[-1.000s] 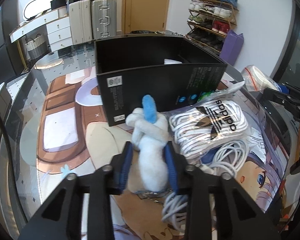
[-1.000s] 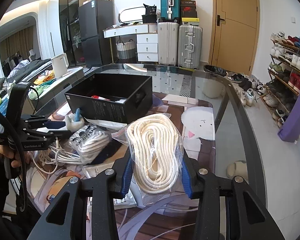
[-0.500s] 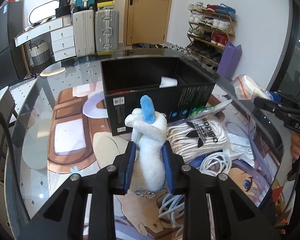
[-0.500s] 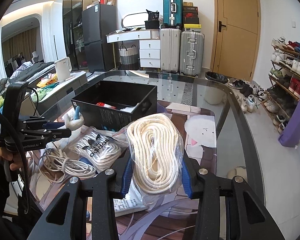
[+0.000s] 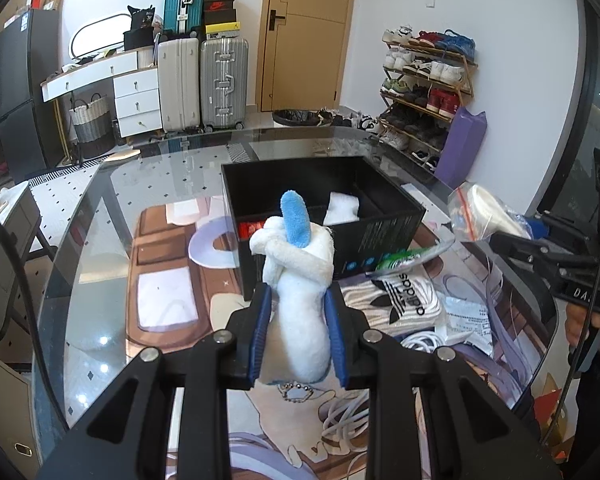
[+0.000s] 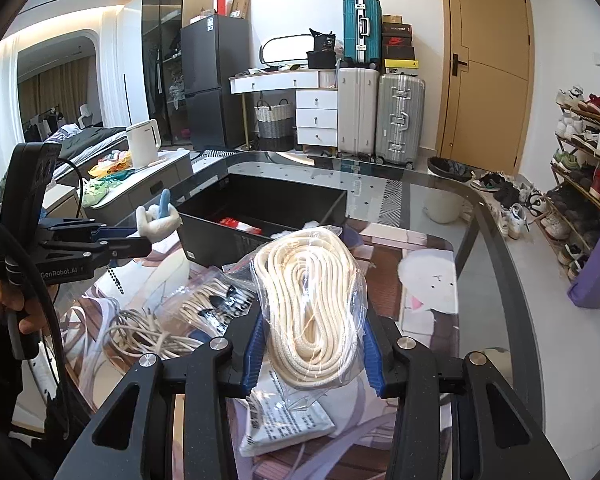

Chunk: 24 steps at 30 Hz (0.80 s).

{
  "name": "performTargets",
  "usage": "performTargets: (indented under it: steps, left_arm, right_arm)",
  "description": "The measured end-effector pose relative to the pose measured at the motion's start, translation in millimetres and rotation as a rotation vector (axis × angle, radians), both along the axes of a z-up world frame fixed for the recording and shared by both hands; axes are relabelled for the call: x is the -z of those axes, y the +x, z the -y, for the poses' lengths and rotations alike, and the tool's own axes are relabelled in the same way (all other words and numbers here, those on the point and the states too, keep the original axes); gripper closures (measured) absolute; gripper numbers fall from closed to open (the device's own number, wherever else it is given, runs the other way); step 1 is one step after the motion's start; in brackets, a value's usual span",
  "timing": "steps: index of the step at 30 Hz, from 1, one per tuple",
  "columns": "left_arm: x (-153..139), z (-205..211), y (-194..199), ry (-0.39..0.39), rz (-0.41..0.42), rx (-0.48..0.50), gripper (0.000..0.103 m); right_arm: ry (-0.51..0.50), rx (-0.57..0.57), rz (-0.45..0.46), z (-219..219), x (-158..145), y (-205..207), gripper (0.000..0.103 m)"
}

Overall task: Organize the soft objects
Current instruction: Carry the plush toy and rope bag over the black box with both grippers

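Bedroom-type room, cluttered: suitcases (image 5: 202, 84) and a white drawer unit (image 6: 316, 116) against the far wall, wooden door (image 6: 488, 68), shoe rack (image 5: 424, 80) on the right side. Work surface was a glass table (image 5: 100, 208) over a printed anime-style mat (image 5: 168, 280). Open black box (image 5: 328, 216) sat mid-table; inside it a white soft item (image 5: 342, 208) and something red (image 6: 236, 224), red one too hidden to identify. Left gripper (image 5: 298, 332) was clamped on a white plush toy (image 5: 300, 280) with a blue tip, blue pads pressed into both sides of its body, toy upright and held clear above the table, in front of the box's near wall; a short bead chain (image 5: 296, 392) hung under it. Right gripper (image 6: 310, 354) was clamped on a clear bag of coiled cream rope (image 6: 312, 304), pads squeezing the bag from both sides, bag raised off the table near the box's near-right corner. On the mat between the two tools: a bagged bundle with an adidas logo (image 5: 396, 300) lying just beside the box, a loose white cable coil (image 6: 140, 332) next to it, and a flat printed packet (image 6: 284, 420) under the right tool. Person's hands (image 6: 16, 300) gripped each tool's handle.
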<state>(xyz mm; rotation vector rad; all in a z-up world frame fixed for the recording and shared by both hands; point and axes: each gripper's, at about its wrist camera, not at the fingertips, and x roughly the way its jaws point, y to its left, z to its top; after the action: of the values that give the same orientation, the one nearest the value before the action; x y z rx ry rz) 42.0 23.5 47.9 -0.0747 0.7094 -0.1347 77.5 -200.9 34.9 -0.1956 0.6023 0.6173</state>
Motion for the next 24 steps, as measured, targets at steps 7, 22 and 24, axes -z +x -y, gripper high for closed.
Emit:
performTargets:
  steps: [7,22,24]
  left_arm:
    - [-13.5,2.0,2.4,0.001,0.031,-0.004,0.078]
    - [-31.7,0.8,17.4,0.003,0.061,-0.013,0.078]
    - [-31.7,0.3,20.3,0.002,0.059,-0.013,0.078]
  right_arm:
    - [0.006,-0.027,-0.003,-16.0,-5.4,7.6,0.061]
    - [0.0,-0.054,0.018,-37.6,-21.5,24.5,0.061]
    - [0.002,-0.058,0.018,-39.8,-22.5,26.7,0.062]
